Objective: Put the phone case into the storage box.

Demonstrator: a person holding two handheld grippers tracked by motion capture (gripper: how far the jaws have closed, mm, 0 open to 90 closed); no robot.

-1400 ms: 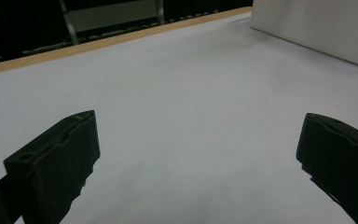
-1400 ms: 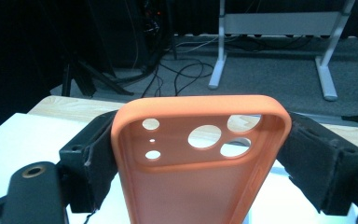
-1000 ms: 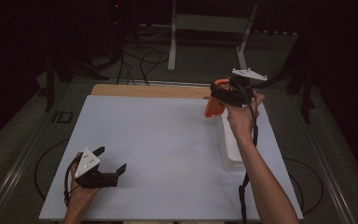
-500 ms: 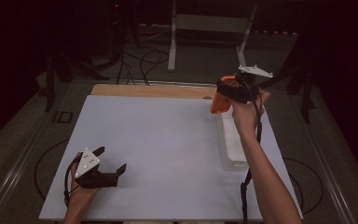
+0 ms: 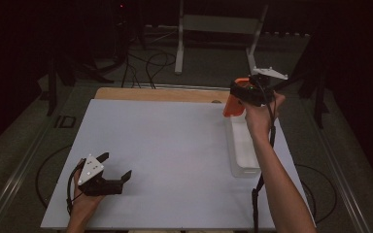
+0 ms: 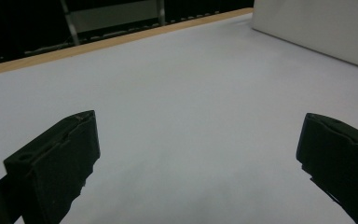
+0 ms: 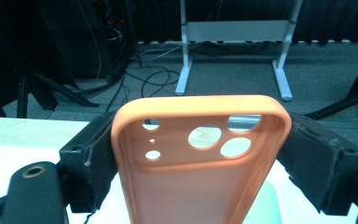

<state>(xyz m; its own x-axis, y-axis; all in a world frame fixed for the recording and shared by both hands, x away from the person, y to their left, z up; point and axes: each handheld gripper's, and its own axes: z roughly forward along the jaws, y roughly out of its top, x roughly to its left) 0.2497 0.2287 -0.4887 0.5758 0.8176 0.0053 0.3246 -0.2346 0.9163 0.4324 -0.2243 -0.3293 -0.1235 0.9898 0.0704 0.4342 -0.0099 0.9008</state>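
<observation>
While right gripper (image 5: 237, 99) clamps orange phone case (image 7: 200, 158) by both long edges, case hangs above table's far right corner, over far end of clear bin (image 5: 243, 145). Left gripper (image 5: 114, 167) rests near left corner, jaws wide, empty. Advice: hold squeeze steady, keep case upright, lower slowly, avoid bin rim.

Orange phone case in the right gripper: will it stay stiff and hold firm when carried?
The phone case looks thin, hollow and probably light. It is likely rubbery, so it may flex where the right gripper clamps its two sides. Its matte surface probably resists slipping.
</observation>
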